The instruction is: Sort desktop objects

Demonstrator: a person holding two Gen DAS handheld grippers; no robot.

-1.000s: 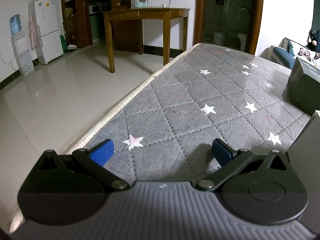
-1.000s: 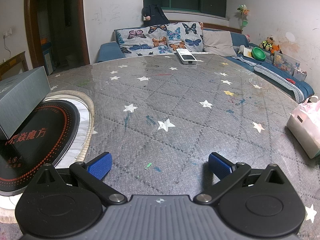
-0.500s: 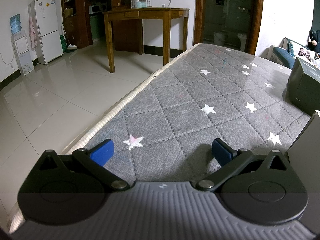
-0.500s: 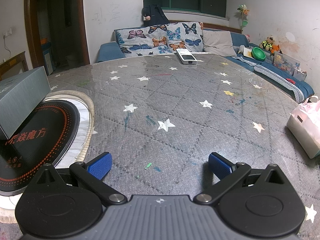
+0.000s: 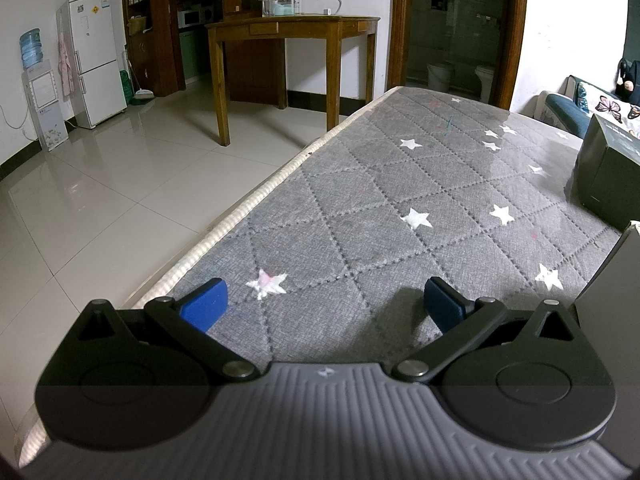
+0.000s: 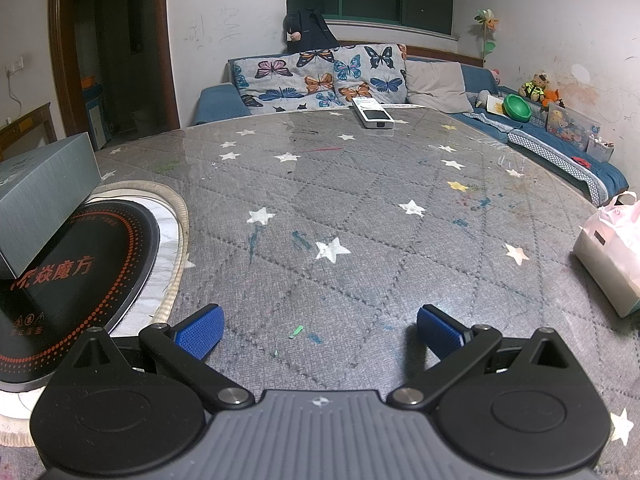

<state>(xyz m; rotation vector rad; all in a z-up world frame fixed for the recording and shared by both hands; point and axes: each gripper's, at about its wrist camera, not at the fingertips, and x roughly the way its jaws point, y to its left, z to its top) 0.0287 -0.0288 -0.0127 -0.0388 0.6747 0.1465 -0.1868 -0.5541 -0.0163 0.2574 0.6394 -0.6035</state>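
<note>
Right now: nothing is picked up yet; you hold both tools low over the grey quilted star-print table cover (image 6: pixel 360 208).
Left gripper (image 5: pixel 326 306): its blue pads are spread wide with only cover between them, so it is released and empty.
Right gripper (image 6: pixel 320 330): likewise spread apart, gripping nothing.
Landmark: the black round induction cooktop with red lettering (image 6: pixel 76 280), set into the table at the left of the right wrist view.
Grey cardboard box (image 6: pixel 44 192): it rests partly on the cooktop's far-left side, one corner overhanging the glass.
White handheld remote-like device (image 6: pixel 374 118): it lies well beyond the cooktop, at the far edge of the table near the butterfly-print cushions (image 6: pixel 320 76).
Pink and white gift bag (image 6: pixel 612 248): it stands at the opposite side of the table from the cooktop, well apart from it.
Dark box in the left wrist view (image 5: pixel 608 172): probably the same grey box seen from the other side, but I cannot tell for sure.
Risk, box: it looks wider than your jaw span, so a pinch on a corner may slip and drag it across the cooktop.
Risk, bag: its soft sides may crumple or tip if you clamp the body, not the handles.
Risk, remote: it is a long reach, and a nudge could push it off the far edge.
</note>
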